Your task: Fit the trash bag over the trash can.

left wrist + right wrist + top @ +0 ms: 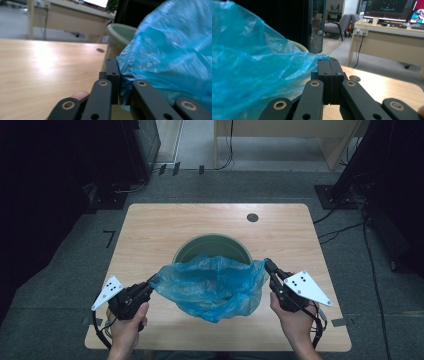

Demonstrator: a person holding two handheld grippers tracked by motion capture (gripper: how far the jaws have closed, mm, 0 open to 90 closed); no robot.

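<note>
The blue plastic bag (212, 287) is held stretched just in front of the green bin (212, 249) on the bench (150, 227). Its left edge is clamped in the left gripper's (151, 283) jaws, its right edge in the right gripper's (268, 266) jaws.

Crinkled translucent blue plastic bag (212, 287) covers the near rim and most of the inside of the round pale-green plastic bin (212, 245); bin contents cannot be told. In the left gripper view the bag runs off the right edge, and the bag film hides 1 jaw tip of the left gripper (117, 75). In the right gripper view the bag is cut off at the left edge.
</note>
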